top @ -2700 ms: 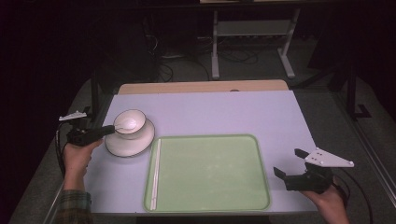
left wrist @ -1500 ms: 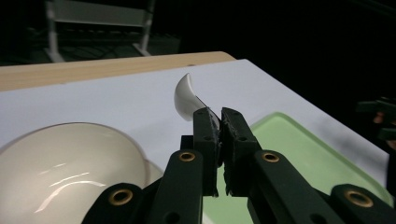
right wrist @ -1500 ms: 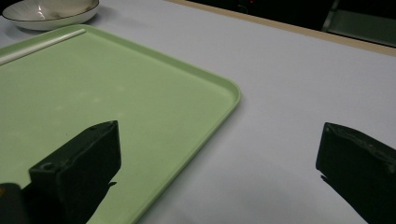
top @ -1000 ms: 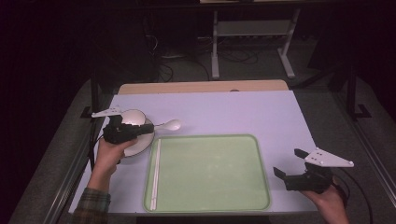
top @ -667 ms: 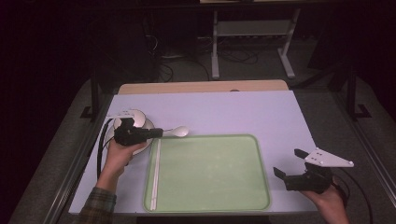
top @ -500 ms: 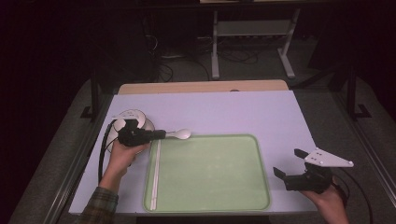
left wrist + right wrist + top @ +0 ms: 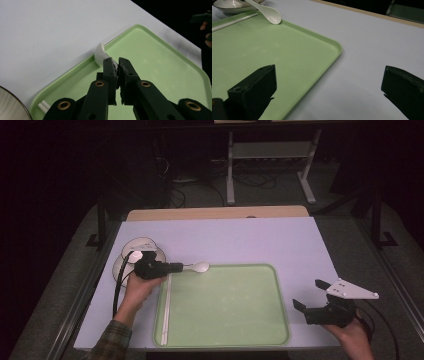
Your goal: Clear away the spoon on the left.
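I'm seeing the left gripper (image 7: 176, 267) clenched on the handle of the white spoon (image 7: 201, 266); in the left gripper view its fingers (image 7: 110, 68) are pinching the handle, with the spoon (image 7: 100, 53) sticking out past the tips. The spoon's bowl is sitting over the far rim of the green tray (image 7: 225, 305), near the tray's far-left corner. I can't tell whether it's touching the rim or hanging just above it. In the right gripper view the same spoon (image 7: 270, 13) is angling down onto that rim.

The left hand (image 7: 137, 287) is working at the left side of the desk (image 7: 260, 240), with the gripper body lying over the white bowl (image 7: 140, 245). The bowl is resting on the desk just beside the tray's far-left corner, near the desk's left edge. A white chopstick (image 7: 166, 310) is lying inside the tray along its left wall.

The right gripper (image 7: 312, 300) is parked near the desk's near-right corner, just off the tray's right edge, held by the right hand (image 7: 352, 332). Its fingers (image 7: 255, 87) are spread wide and released, nothing between them; the tray's corner (image 7: 337, 50) and bare desk are showing in the gap.
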### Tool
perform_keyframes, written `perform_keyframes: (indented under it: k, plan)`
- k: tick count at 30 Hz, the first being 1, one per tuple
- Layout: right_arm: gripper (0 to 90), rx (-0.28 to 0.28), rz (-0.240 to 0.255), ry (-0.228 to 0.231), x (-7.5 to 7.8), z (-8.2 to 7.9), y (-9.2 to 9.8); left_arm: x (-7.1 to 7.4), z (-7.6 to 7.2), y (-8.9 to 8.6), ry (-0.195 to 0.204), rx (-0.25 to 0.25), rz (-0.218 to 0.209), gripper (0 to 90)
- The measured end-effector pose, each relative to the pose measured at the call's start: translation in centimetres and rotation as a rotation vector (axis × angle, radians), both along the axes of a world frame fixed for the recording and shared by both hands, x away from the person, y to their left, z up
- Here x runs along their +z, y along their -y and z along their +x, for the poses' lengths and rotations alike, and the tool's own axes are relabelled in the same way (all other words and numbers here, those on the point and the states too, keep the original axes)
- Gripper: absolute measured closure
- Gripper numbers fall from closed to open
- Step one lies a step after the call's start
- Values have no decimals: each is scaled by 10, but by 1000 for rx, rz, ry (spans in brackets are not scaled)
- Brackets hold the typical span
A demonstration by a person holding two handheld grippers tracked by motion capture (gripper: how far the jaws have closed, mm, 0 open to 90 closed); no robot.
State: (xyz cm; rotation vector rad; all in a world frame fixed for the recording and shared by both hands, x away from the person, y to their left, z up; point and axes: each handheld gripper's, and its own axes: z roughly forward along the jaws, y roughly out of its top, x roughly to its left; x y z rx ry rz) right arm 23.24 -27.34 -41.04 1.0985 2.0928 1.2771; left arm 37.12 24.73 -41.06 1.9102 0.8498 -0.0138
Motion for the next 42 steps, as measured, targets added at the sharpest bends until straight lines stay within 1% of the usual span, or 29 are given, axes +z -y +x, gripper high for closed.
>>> perform_keyframes:
  k: [1,3,5,7,9,10,11,14,16,22,23,26,28,30,42]
  plan:
    - [0,0,-1,0,0,0,0,-1,0,0,3,7,17,836]
    - [0,2,-3,0,0,0,0,-2,1,0,3,16,23,824]
    - [0,1,-1,-2,0,0,-1,-4,1,1,13,32,63,799]
    - [0,2,-2,-1,0,0,-1,-7,2,2,14,34,87,781]
    - [0,3,-3,-2,-1,0,-1,-10,3,5,25,47,142,753]
    - [0,4,-3,-3,-1,0,-1,-11,3,6,27,49,150,742]
    - [0,5,-3,-2,-1,0,-1,-13,4,7,27,55,168,731]
    - [0,6,-4,-2,-1,0,-1,-16,5,9,27,68,191,700]
    - [0,5,-3,-2,-1,0,-1,-18,6,10,35,78,218,681]
    - [0,7,-5,-2,-1,0,-2,-24,8,13,42,92,275,627]
    - [0,7,-5,-2,-1,0,-2,-24,8,14,45,91,275,626]
    - [0,7,-4,-1,-1,0,-2,-25,8,17,64,98,299,610]
    - [0,6,-4,-1,-1,0,-2,-25,8,19,71,96,313,605]
    - [0,6,-4,-1,0,0,-2,-25,7,19,72,97,316,602]
    - [0,6,-4,-1,0,-1,-1,-23,8,14,74,114,307,552]
